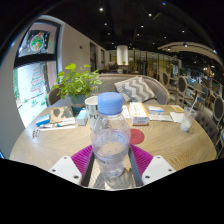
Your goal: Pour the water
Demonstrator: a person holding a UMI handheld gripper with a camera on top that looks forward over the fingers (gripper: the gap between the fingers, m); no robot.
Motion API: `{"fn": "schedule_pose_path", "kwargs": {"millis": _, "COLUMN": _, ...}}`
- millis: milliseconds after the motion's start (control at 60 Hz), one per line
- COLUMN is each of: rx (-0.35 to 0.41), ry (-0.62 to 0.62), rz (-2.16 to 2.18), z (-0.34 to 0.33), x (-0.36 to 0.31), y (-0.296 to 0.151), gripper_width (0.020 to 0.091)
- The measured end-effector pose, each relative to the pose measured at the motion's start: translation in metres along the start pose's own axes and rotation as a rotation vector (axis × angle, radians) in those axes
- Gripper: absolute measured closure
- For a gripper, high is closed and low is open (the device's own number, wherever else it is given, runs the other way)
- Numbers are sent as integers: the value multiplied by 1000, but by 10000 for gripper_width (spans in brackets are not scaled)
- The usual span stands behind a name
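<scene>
A clear plastic water bottle (110, 138) with a light blue cap stands upright between my fingers, part full of water. Both magenta pads (82, 157) press against its lower sides, so my gripper (111, 165) is shut on it. The bottle's base is hidden low between the fingers, and I cannot tell whether it rests on the round wooden table (45, 148). Just beyond the bottle stands a white cup (92, 104). A small red coaster (164, 136) lies on the table to the right.
A potted green plant (76, 84) stands at the table's far left. Books and papers (52, 120) lie to the left, more booklets (165, 112) to the right. A cushioned bench (135, 88) runs behind the table.
</scene>
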State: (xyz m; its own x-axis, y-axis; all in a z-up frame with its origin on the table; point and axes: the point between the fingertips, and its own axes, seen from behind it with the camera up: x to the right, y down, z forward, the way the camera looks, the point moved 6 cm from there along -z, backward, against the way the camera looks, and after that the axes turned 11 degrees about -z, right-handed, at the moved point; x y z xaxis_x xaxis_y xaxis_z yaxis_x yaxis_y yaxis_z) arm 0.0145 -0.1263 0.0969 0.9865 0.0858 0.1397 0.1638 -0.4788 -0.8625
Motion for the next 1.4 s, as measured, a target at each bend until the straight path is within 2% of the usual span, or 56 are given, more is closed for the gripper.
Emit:
{"fn": "schedule_pose_path", "kwargs": {"millis": 33, "rx": 14, "ry": -2, "rz": 9, "z": 2, "x": -1, "y": -1, "gripper_width": 552}}
{"fn": "schedule_pose_path", "kwargs": {"millis": 83, "rx": 20, "ry": 22, "rz": 2, "z": 6, "x": 1, "y": -2, "gripper_width": 566}}
{"fn": "schedule_pose_path", "kwargs": {"millis": 117, "rx": 23, "ry": 30, "rz": -6, "z": 6, "x": 0, "y": -2, "gripper_width": 609}}
{"fn": "schedule_pose_path", "kwargs": {"millis": 200, "rx": 21, "ry": 40, "rz": -5, "z": 3, "x": -1, "y": -2, "gripper_width": 647}}
{"fn": "schedule_pose_path", "kwargs": {"millis": 217, "rx": 20, "ry": 41, "rz": -6, "z": 3, "x": -1, "y": -2, "gripper_width": 678}}
{"fn": "schedule_pose_path", "kwargs": {"millis": 250, "rx": 15, "ry": 44, "rz": -7, "z": 4, "x": -2, "y": -2, "gripper_width": 683}}
{"fn": "schedule_pose_path", "kwargs": {"millis": 267, "rx": 13, "ry": 45, "rz": -8, "z": 4, "x": -2, "y": -2, "gripper_width": 707}}
{"fn": "schedule_pose_path", "kwargs": {"millis": 400, "rx": -9, "ry": 45, "rz": -33, "z": 1, "x": -3, "y": -6, "gripper_width": 705}}
{"fn": "schedule_pose_path", "kwargs": {"millis": 417, "rx": -7, "ry": 47, "rz": -40, "z": 0, "x": -2, "y": -8, "gripper_width": 735}}
{"fn": "schedule_pose_path", "kwargs": {"millis": 583, "rx": 1, "ry": 88, "rz": -98, "z": -6, "x": 11, "y": -38, "gripper_width": 735}}
{"fn": "schedule_pose_path", "kwargs": {"millis": 783, "rx": 20, "ry": 244, "rz": -314, "z": 11, "x": 61, "y": -114, "gripper_width": 733}}
{"fn": "schedule_pose_path", "kwargs": {"millis": 1050, "rx": -78, "ry": 505, "rz": -864, "z": 84, "x": 116, "y": -202, "gripper_width": 734}}
{"fn": "schedule_pose_path", "kwargs": {"millis": 1200, "rx": -120, "ry": 585, "rz": -1237, "z": 123, "x": 114, "y": -214, "gripper_width": 737}}
{"fn": "schedule_pose_path", "kwargs": {"millis": 1400, "rx": -190, "ry": 604, "rz": -1643, "z": 148, "x": 102, "y": -202, "gripper_width": 738}}
